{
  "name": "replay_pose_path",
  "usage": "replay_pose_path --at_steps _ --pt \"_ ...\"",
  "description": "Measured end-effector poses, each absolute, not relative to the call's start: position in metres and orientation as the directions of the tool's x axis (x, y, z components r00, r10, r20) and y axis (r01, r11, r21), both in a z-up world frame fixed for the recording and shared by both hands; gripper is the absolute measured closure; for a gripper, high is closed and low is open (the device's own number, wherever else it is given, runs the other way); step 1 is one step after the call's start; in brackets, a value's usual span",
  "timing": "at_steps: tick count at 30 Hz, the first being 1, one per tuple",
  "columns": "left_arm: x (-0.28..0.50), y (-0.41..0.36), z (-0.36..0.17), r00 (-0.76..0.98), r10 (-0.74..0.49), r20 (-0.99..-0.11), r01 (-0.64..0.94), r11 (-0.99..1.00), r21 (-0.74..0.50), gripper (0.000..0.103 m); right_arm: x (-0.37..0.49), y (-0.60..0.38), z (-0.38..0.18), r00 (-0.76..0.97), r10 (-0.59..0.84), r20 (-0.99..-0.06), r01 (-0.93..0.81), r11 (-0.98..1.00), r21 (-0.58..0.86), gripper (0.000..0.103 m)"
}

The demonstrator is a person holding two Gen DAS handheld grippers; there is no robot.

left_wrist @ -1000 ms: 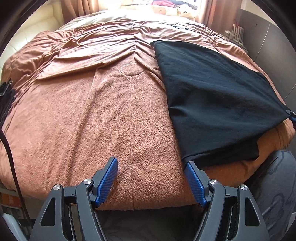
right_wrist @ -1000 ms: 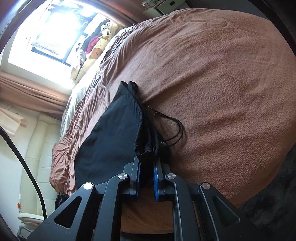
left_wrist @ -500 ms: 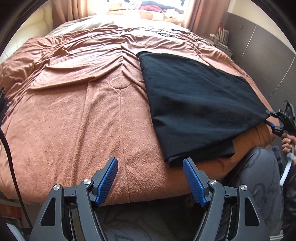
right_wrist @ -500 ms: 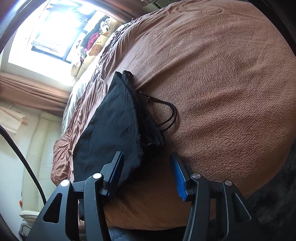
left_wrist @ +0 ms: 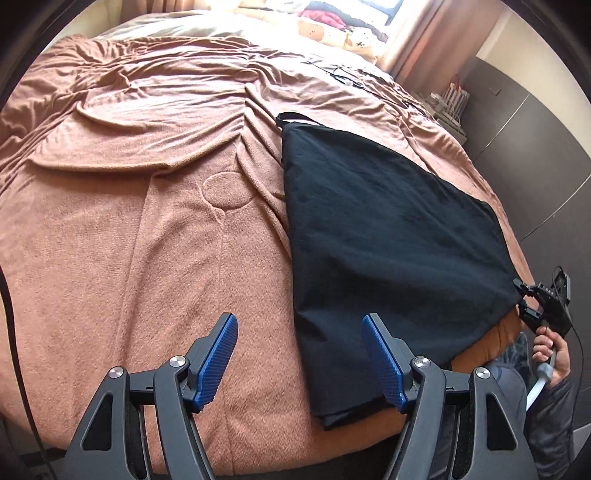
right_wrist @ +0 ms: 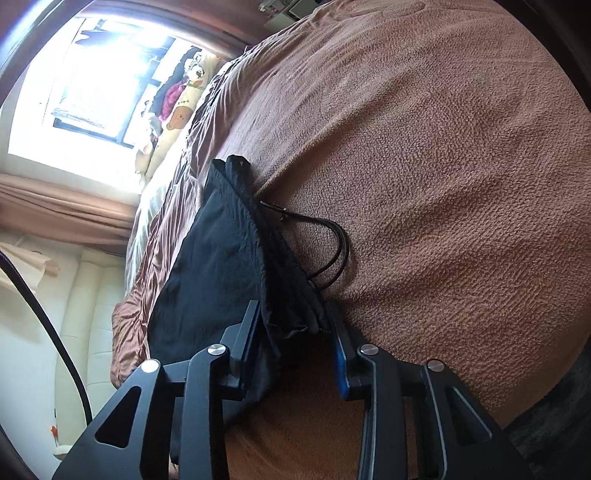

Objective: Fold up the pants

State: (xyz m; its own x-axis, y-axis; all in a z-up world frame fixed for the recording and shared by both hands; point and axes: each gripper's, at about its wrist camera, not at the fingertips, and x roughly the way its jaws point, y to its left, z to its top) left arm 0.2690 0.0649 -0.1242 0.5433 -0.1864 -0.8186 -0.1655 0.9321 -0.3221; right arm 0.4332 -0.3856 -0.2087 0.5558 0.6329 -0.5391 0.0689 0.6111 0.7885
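**Pants on the brown blanket**

We saw the black pants (left_wrist: pixel 388 236) lying on the bed's brown blanket (left_wrist: pixel 129 229). Our left gripper (left_wrist: pixel 299 358) stood released, holding nothing. Our right gripper (right_wrist: pixel 295 332) had just been closing around the bunched waistband, pads not yet pressing.

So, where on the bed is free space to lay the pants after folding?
The widest bare patch of the blanket lies left of the pants, above the left gripper. The far part toward the pillows is wrinkled but free. The near right edge is crowded: the right gripper straddles the waistband there, with the drawstring beside it.
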Motion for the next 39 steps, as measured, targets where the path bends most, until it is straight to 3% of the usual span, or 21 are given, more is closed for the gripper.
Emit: replay_pose_path --at_steps 9,17,22,36,38,39 --pt "0.312 0.071 -0.141 0.524 -0.272 -0.807 -0.178 0.892 -0.416 0.037 0.428 -0.386 -0.213 0.555 0.64 -0.532 0.059 0.608 0.792 0.08" --pt "0.335 0.079 -0.155 0.504 -0.341 -0.793 -0.2 0.848 -0.492 0.047 0.432 -0.383 -0.209 0.542 0.636 -0.55 0.035 0.636 0.771 0.08" --pt "0.342 0.085 -0.164 0.502 -0.391 -0.772 -0.218 0.806 -0.55 0.062 0.432 -0.384 -0.209 0.544 0.638 -0.545 0.02 0.639 0.769 0.08" --pt "0.324 0.084 -0.177 0.444 -0.513 -0.734 -0.214 0.735 -0.643 0.064 0.431 -0.385 -0.21 0.549 0.636 -0.542 0.012 0.642 0.767 0.08" --pt "0.32 0.086 -0.175 0.445 -0.518 -0.731 -0.217 0.73 -0.649 0.072 0.431 -0.382 -0.207 0.552 0.627 -0.551 0.001 0.66 0.752 0.08" --pt "0.318 0.087 -0.174 0.446 -0.517 -0.73 -0.218 0.729 -0.649 0.086 0.432 -0.382 -0.207 0.551 0.626 -0.552 0.0 0.661 0.75 0.08"
